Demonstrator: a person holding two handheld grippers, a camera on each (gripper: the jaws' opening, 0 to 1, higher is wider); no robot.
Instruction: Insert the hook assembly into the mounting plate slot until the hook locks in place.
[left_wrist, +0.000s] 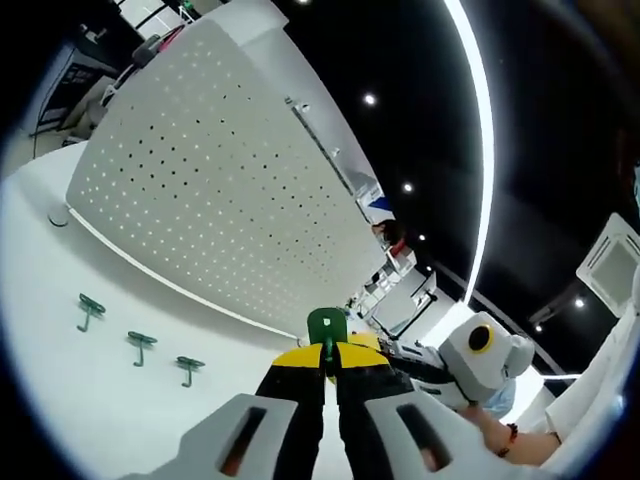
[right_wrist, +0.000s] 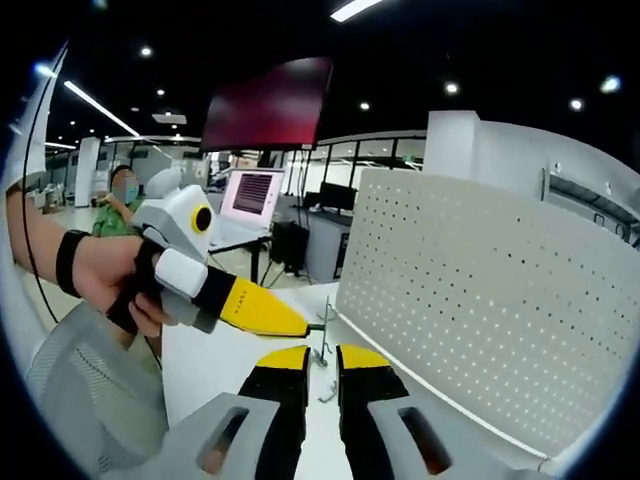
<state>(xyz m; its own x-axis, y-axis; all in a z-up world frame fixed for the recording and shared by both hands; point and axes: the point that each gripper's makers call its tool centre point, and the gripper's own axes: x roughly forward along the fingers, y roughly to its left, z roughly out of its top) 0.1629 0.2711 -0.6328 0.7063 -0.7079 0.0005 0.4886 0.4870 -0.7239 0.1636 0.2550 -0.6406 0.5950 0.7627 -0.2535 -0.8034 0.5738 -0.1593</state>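
Observation:
My left gripper (left_wrist: 327, 352) is shut on a green hook (left_wrist: 327, 326), whose flat head sticks up past the yellow jaw tips. The white perforated mounting plate (left_wrist: 220, 170) stands upright on the table just beyond it. Seen from the right gripper view, the left gripper (right_wrist: 303, 327) comes in from the left in a person's hand, with the hook (right_wrist: 323, 338) at its tip close to the plate (right_wrist: 500, 300). My right gripper (right_wrist: 323, 362) sits just below that hook, jaws a little apart and holding nothing. Its body also shows beside the left gripper (left_wrist: 470, 352).
Three spare green hooks (left_wrist: 141, 345) lie in a row on the white table (left_wrist: 60, 400) in front of the plate. Behind the table stand a laptop (right_wrist: 250, 195) and a dark red screen (right_wrist: 270, 105). A person sits at the far left.

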